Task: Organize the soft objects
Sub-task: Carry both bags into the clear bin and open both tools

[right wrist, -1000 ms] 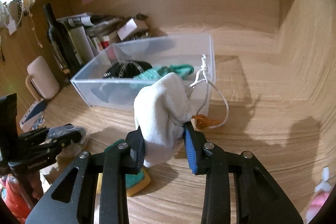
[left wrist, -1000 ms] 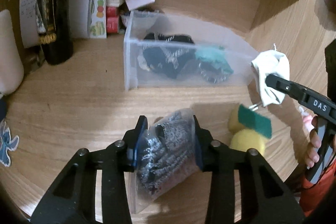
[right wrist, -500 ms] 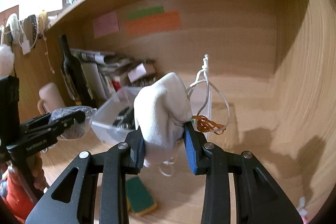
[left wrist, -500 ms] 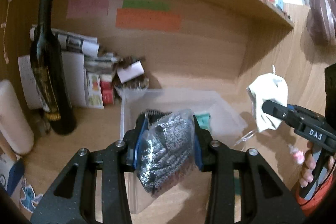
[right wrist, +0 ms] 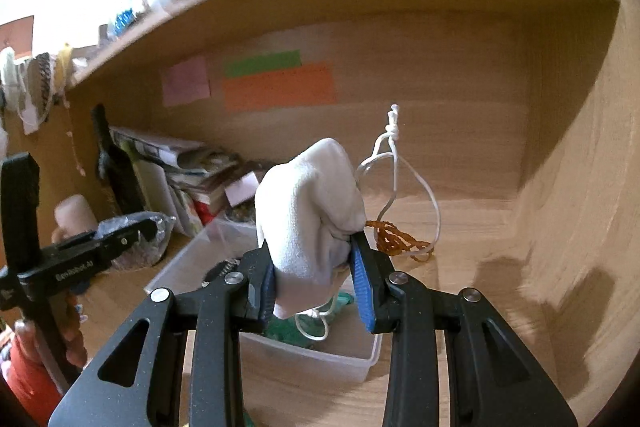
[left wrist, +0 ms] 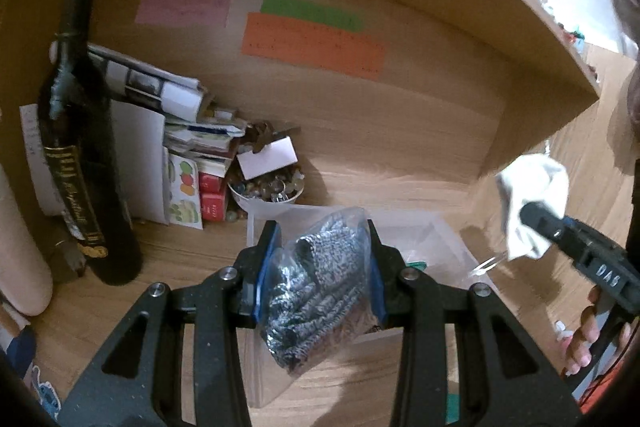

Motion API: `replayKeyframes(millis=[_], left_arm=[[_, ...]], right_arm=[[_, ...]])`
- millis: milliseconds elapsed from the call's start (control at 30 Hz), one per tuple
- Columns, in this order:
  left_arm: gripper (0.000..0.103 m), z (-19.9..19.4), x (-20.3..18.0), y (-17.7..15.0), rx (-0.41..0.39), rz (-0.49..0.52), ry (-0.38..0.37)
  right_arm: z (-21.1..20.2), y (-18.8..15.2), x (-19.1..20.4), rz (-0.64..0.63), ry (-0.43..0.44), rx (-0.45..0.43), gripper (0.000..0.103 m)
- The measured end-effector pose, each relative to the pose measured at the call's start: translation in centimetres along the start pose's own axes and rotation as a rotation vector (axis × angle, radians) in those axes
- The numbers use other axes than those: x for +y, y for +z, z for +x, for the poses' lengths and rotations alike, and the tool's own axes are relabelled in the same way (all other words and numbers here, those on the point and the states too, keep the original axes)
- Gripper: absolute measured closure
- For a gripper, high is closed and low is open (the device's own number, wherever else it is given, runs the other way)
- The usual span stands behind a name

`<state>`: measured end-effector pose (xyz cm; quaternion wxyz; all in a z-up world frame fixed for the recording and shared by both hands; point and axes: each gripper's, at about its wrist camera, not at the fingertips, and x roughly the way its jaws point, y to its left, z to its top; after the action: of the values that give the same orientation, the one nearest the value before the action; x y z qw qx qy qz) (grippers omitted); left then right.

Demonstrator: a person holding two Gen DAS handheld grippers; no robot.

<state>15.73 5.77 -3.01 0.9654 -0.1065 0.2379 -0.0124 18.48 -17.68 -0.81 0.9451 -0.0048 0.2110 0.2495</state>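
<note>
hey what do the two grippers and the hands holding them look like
Both grippers, left and right, are matte black, with triangular cutouts, silver screws and blue pads. White lettering marks their sides. Bare hands grip the handles beside a red-orange garment.

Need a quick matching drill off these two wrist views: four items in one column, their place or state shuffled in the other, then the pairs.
Items:
1. bagged knit item
2. white cloth
3. wine bottle
4. clear bin

Place or state:
A. standing upright on the desk at the left
B. clamped in the left tongs
C. on the desk below both tongs, dark and green fabric inside
D. clamped in the right tongs, white cord trailing

Pairs: 1-B, 2-D, 3-A, 4-C
</note>
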Motion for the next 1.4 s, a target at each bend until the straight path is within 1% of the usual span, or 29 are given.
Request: replayKeyframes(millis=[233,367,533,667,700,800,833,867,967,1000,1033,1100,1200,1267,1333,1400], left_arm=[[0.064,2.9,-1.2,-0.9,0.064,0.041,-0.018],[0.064,4.4,-2.3,-1.5,0.091,0.097,-0.015],[0.064,6.2,-3.6,-2.4,0.136,0.158,-0.006],[0.064,7.4,-3.9,-3.0,0.182,0.172,-0.003],[0.063,7.6,-3.9,-3.1,0.189,0.169,-0.007],[0.057,7.8,-3.9,-3.3,0.205,0.161,-0.014],[0.052,7.7,-3.9,-3.3,0.205,0.156,-0.017],[0.047,7.7,-3.9,-3.3,0.203,0.152,-0.019],[0.04,7.0,-3.9,-3.1,0.184,0.15,-0.022],[0.039,6.5,-4.0,-3.1,0.173,0.154,-0.018],[0.037,6.1,-4.1,-3.0,0.164,0.157,-0.018],[0.034,5.3,-4.3,-2.8,0.146,0.161,-0.017],[0.026,3.7,-4.3,-2.3,0.113,0.163,-0.017],[0.013,2.5,-4.2,-2.1,0.086,0.163,-0.011],[0.007,0.9,-4.0,-2.1,0.046,0.163,-0.004],[0.005,-0.4,-3.8,-2.1,0.024,0.168,0.001]], right_arm=[[4.4,-2.2,-0.7,-0.014,-0.007,0.137,0.073],[6.1,-3.4,-0.5,-0.033,-0.004,0.204,0.073],[7.4,-4.4,-0.2,-0.054,0.0,0.26,0.073],[8.0,-4.8,0.0,-0.068,0.003,0.295,0.073],[8.0,-4.9,0.0,-0.069,0.006,0.303,0.071],[8.1,-4.9,0.1,-0.073,0.006,0.314,0.07],[8.0,-4.9,0.1,-0.074,0.005,0.317,0.07],[7.9,-4.9,0.2,-0.074,0.007,0.319,0.068],[7.5,-4.8,0.2,-0.07,0.012,0.316,0.061],[7.2,-4.8,0.2,-0.069,0.015,0.312,0.058],[7.0,-4.7,0.3,-0.068,0.017,0.307,0.056],[6.2,-4.5,0.5,-0.069,0.021,0.286,0.049],[4.7,-4.0,0.8,-0.075,0.013,0.242,0.041],[3.6,-3.6,1.0,-0.079,0.014,0.214,0.038],[2.5,-3.2,1.2,-0.082,0.019,0.186,0.034],[1.4,-3.0,1.3,-0.08,0.027,0.161,0.028]])
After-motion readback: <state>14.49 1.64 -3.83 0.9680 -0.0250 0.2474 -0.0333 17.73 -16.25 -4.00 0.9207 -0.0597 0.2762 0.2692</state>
